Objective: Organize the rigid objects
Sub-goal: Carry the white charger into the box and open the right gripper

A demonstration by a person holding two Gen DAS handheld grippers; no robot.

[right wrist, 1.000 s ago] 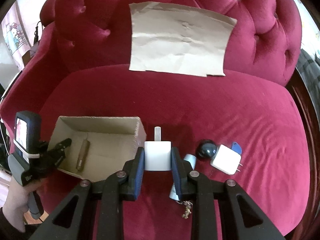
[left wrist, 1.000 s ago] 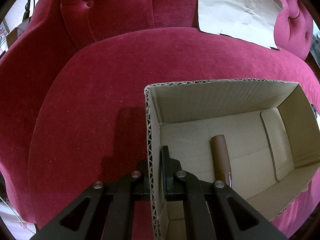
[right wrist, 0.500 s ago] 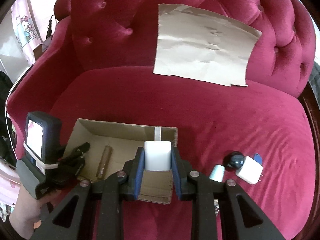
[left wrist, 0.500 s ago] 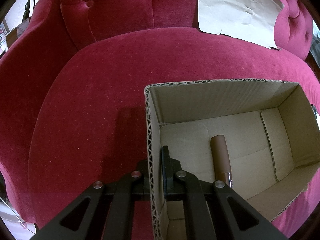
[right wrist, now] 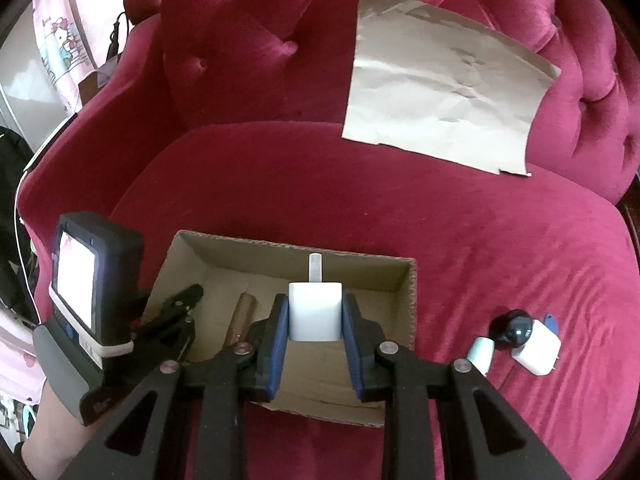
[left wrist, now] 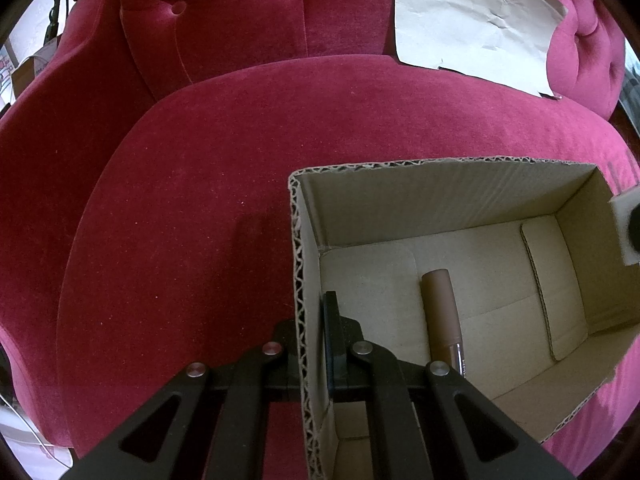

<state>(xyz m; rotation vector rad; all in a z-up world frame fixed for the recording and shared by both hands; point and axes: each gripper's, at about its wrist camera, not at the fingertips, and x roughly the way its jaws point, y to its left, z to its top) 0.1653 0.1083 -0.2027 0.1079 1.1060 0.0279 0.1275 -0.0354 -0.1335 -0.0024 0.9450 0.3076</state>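
Observation:
An open cardboard box (left wrist: pixel 440 196) (right wrist: pixel 412 280) sits on the red velvet sofa seat. A brown tube (left wrist: pixel 440 312) (right wrist: pixel 240 316) lies on its floor. My left gripper (left wrist: pixel 314 336) (right wrist: pixel 188 304) is shut on the box's left wall, one finger inside and one outside. In the right wrist view my right gripper (right wrist: pixel 315 320) is shut on a white plug adapter (right wrist: pixel 315 312), prong pointing away, held over the box's inside. The adapter's edge shows at the right rim of the left wrist view (left wrist: pixel 624 232).
To the right of the box on the seat lie a small white-teal cylinder (right wrist: pixel 482 352), a dark ball (right wrist: pixel 514 328), a white charger (right wrist: pixel 536 346) and a blue tag (right wrist: pixel 552 322). A sheet of brown paper (right wrist: pixel 444 92) leans on the tufted backrest.
My right gripper carried the white adapter leftward, from beside the box's right wall to over its inside. The left gripper kept its hold on the box wall without moving.

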